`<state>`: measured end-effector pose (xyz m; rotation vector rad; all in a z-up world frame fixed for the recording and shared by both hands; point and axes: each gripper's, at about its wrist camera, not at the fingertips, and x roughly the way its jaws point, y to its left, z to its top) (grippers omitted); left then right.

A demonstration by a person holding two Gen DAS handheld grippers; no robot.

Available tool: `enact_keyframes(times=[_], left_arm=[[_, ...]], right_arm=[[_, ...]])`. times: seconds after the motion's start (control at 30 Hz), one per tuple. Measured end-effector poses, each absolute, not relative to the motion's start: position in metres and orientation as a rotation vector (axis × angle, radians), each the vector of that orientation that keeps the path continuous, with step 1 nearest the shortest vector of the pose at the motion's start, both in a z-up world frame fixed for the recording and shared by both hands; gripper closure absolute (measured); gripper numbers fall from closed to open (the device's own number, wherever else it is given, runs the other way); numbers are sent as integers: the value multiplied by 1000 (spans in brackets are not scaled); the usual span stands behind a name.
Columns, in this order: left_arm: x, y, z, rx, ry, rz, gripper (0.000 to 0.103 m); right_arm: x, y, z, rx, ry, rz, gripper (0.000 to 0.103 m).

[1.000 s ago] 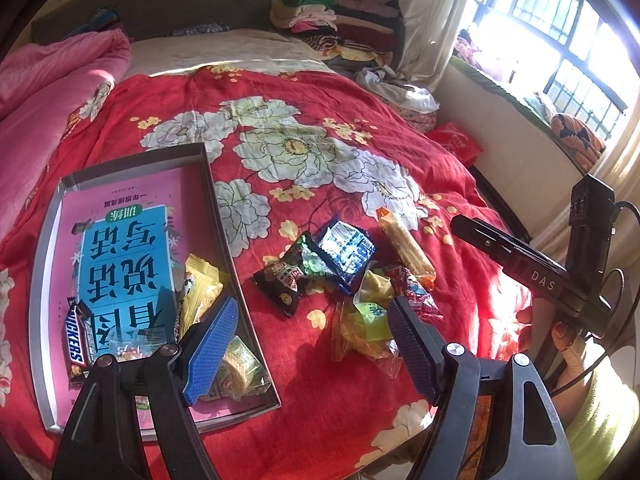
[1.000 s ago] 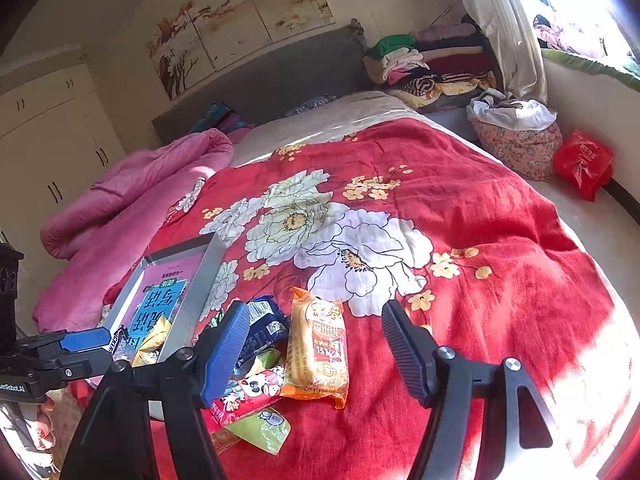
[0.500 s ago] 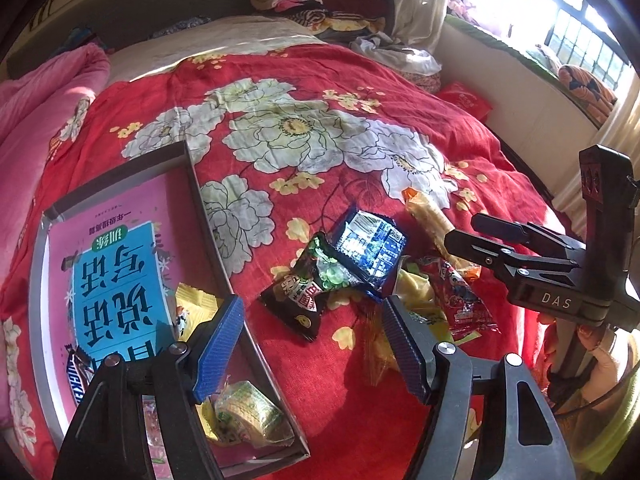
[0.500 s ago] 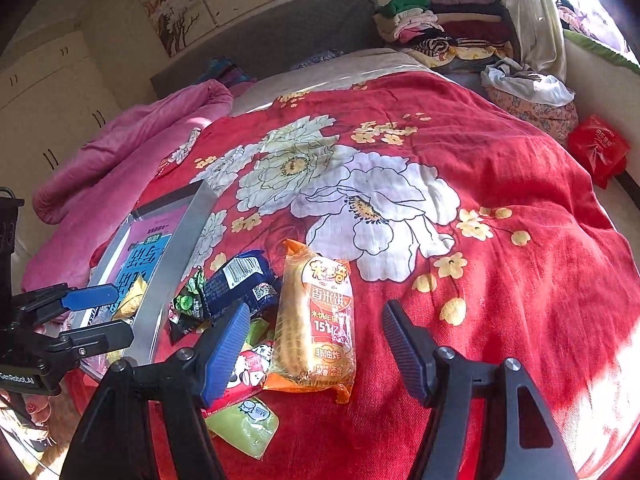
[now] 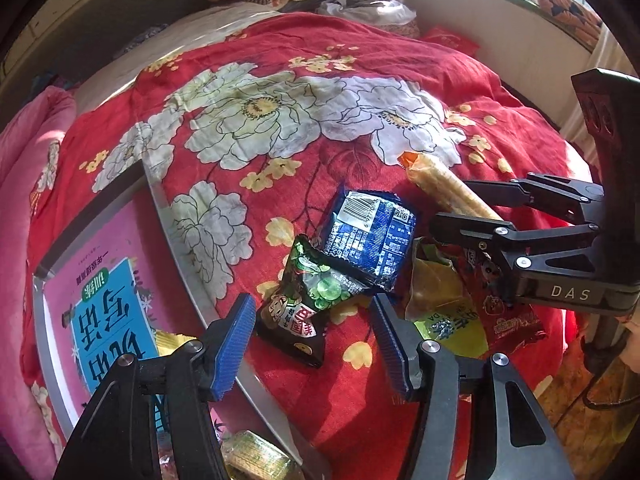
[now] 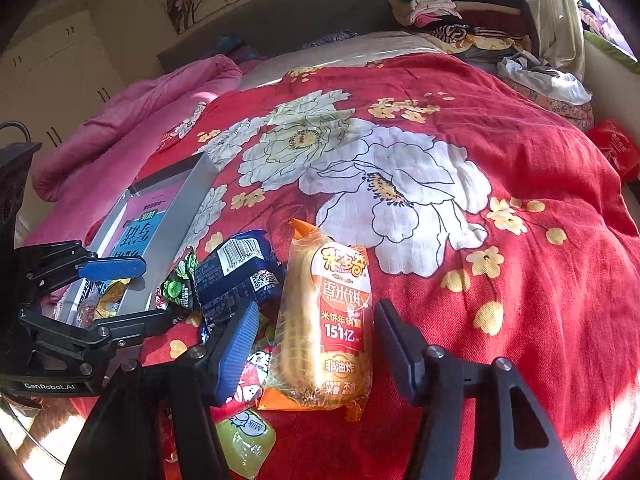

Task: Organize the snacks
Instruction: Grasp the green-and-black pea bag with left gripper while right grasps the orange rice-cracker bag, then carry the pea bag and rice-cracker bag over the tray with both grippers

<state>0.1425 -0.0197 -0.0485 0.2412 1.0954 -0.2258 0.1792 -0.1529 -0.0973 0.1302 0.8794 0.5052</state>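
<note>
Both closing fingers [image 6: 244, 344] flank the rice-cracker pack [image 6: 324, 320], untouched

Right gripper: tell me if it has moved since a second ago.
Yes. The right gripper has come down toward the rice cracker packet, which now lies between its closing jaws; the pads do not touch it yet.

Your bedspread [image 6: 520, 184] is red, printed with white and yellow flowers. The rice cracker pack [image 6: 320, 320] is orange and red, the biscuit pack [image 5: 370, 236] dark blue, the pea packet [image 5: 308, 292] black and green, and the tray's [image 5: 192, 280] book [image 5: 104, 300] pink and cyan.
</note>
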Motion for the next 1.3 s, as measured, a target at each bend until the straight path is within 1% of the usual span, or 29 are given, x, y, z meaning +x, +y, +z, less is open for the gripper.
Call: enact_keyframes(times=[0.03,0.1,0.27,0.43,0.5,0.57,0.77,0.87,1.13,1.3], left_arm=[[144,-20,-50,239,1101,-228,42],[147,-20,-55,234,1114,-236,42],[154,-18,-67,230,1142,-228,42],[157,-12,-75,187,1141,-206,46],[159,-10,-75,158,1143,-201,50],[160,-8,-75,129,1140,-191,60],[156,-4,-71,80,1127,-186,66],[149,-1,-63,40,1106,-195,69],[128,10,-41,-61,1062,-202,70],[116,18,-25,-87,1021,-199,70]], right_arm=[[180,-153,-98,131,882,505,48],[182,-154,-100,128,887,499,55],[188,-161,-105,183,904,517,61],[189,-156,-106,143,894,518,62],[192,-155,-108,143,902,519,62],[195,-157,-111,166,911,526,62],[195,-161,-110,209,901,547,64],[193,-164,-106,241,887,568,64],[185,-172,-91,289,820,592,64],[176,-172,-77,264,757,591,64]])
